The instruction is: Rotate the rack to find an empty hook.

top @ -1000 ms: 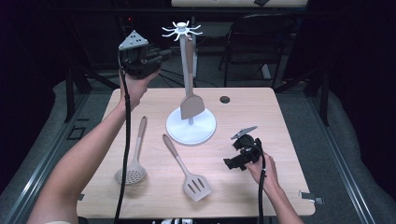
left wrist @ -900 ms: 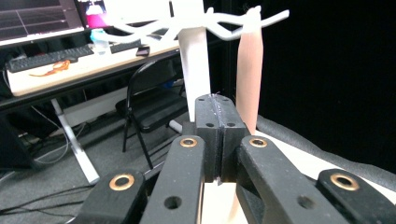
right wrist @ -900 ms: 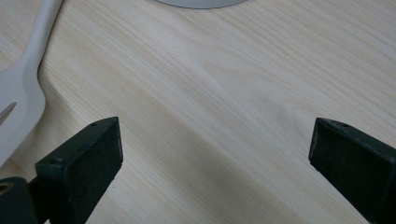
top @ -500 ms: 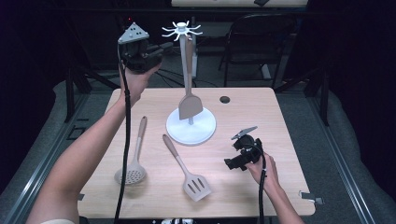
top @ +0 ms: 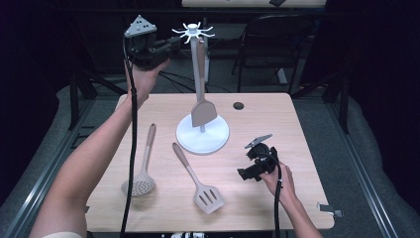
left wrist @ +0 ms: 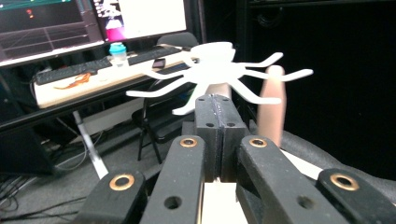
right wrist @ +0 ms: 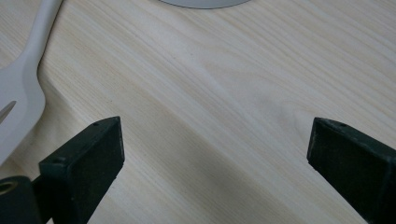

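A white utensil rack [top: 202, 136] stands on the wooden table, its star-shaped hook top [top: 193, 31] high up. A wood-handled spatula [top: 203, 113] hangs from one hook. My left gripper [top: 176, 44] is raised beside the hook top, jaws shut with nothing between them. In the left gripper view the shut jaws [left wrist: 215, 100] sit just below the white hooks [left wrist: 219, 70], and the hanging handle [left wrist: 271, 107] is to the right. My right gripper [top: 245, 173] rests low over the table, open and empty [right wrist: 215, 140]. A slotted turner [top: 199, 181] and a skimmer [top: 141, 166] lie flat.
A small black hole [top: 238, 105] sits in the tabletop behind the rack. A black chair [top: 267, 44] stands beyond the table. The turner's edge [right wrist: 18, 93] lies left of the right jaws. A desk with monitors [left wrist: 93, 23] is far behind the rack.
The left gripper has risen slightly beside the rack's top. The right gripper has stayed put.
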Available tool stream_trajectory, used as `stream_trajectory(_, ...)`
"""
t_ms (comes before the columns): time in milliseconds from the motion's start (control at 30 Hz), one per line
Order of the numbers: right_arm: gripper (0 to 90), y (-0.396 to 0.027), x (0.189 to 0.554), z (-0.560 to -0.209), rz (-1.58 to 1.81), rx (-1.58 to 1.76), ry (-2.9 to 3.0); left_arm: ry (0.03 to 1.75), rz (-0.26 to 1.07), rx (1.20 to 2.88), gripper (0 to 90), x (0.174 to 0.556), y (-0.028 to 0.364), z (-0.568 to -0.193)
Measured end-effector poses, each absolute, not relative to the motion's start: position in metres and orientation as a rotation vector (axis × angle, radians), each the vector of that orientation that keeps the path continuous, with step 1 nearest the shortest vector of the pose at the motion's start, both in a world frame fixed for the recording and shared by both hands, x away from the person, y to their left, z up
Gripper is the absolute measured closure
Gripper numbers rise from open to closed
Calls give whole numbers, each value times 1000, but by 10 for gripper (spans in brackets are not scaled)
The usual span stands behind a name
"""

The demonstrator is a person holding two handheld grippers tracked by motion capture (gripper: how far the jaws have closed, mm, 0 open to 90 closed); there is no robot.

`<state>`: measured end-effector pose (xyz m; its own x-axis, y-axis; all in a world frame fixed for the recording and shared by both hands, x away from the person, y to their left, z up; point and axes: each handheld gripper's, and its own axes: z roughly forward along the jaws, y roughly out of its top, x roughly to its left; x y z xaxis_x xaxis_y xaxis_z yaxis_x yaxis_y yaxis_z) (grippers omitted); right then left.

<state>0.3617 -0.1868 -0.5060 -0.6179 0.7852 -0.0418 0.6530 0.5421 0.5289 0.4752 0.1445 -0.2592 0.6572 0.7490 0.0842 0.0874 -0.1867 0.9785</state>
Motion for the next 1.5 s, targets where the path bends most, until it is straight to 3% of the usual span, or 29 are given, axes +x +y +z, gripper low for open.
stream_trajectory(533,37,-185,362,-507,676,1192,2512,733,705,1676,900,487,144,-262)
stream_trajectory(1500,41,-183,362,-508,683,1186,2512,611,685,1724,900,454,135,-262)
